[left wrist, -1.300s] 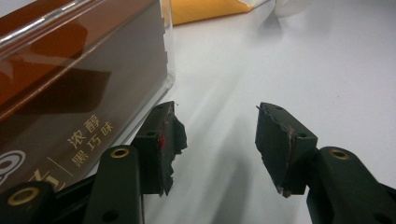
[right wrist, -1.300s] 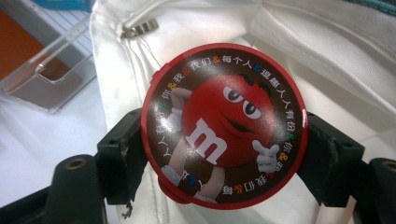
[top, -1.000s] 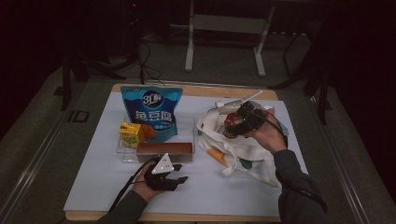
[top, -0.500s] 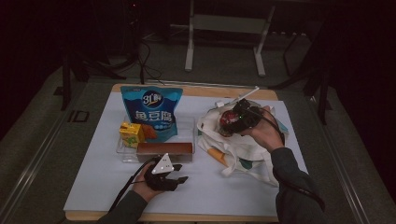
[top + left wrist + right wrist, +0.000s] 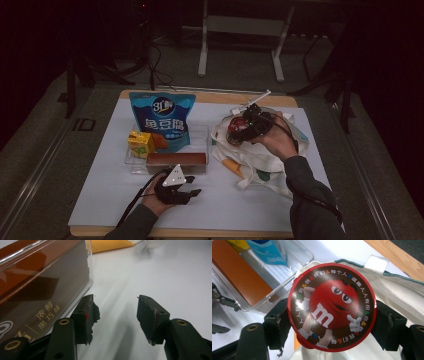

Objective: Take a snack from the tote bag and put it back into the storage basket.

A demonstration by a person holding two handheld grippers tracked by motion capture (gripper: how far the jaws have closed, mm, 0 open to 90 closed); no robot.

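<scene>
High view: the right gripper [image 5: 243, 126], clamped on a round red candy tin [image 5: 235, 125], has lifted it slightly above the white tote bag [image 5: 260, 162] since a second ago; unpacking looks underway. Left gripper view: the left gripper [image 5: 116, 315] rests on the tabletop [image 5: 155, 272], jaws half open and empty, beside the brown chocolate box [image 5: 37, 285]. Right gripper view: both jaws press the tin's rim, the clear tray [image 5: 294, 262] beyond.

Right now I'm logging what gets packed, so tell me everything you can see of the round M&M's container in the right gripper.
The M&M's container is round, with a red rim and a glossy brown lid showing the red candy character, a white "m" and a ring of small Chinese characters. It looks like plastic. Its lid is on. The right gripper clamps it from both sides, lid facing the camera, above the white cloth bag, right of the clear tray.
</scene>
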